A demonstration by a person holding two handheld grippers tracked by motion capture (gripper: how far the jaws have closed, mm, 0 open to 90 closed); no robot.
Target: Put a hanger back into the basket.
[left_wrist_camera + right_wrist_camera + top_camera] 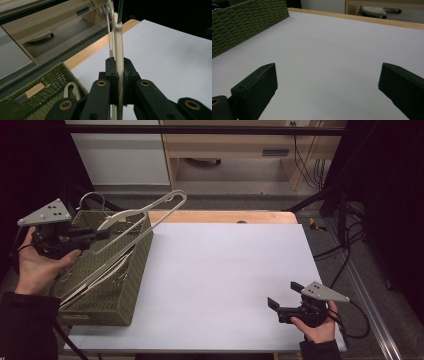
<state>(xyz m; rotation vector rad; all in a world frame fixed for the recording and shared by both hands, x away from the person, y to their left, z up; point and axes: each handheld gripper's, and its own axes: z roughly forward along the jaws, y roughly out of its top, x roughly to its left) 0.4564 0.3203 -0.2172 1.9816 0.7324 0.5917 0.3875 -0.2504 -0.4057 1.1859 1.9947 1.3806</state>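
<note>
**Hanger pinched above the basket**

The left gripper (97, 234) is clamped on a pale hanger (145, 212), holding it in the air over the green woven basket (117, 295) at the table's (225, 270) left side. More hangers lie inside the basket. The right gripper (285, 296) rests near the table's right edge, jaws spread wide with nothing between them.

The white, flat worktop (225, 270) lies bare across its middle and right, so a hand could sweep freely there from the near edge to the wooden strip at the far edge. The green woven rectangular basket (127, 285) walls off the left side. The pale cream hanger (150, 212) clamped in the left tool (100, 234) slants up and rightward over the basket's far corner, barring passage there, while the right tool (282, 306), jaws apart, occupies the near right corner.
</note>
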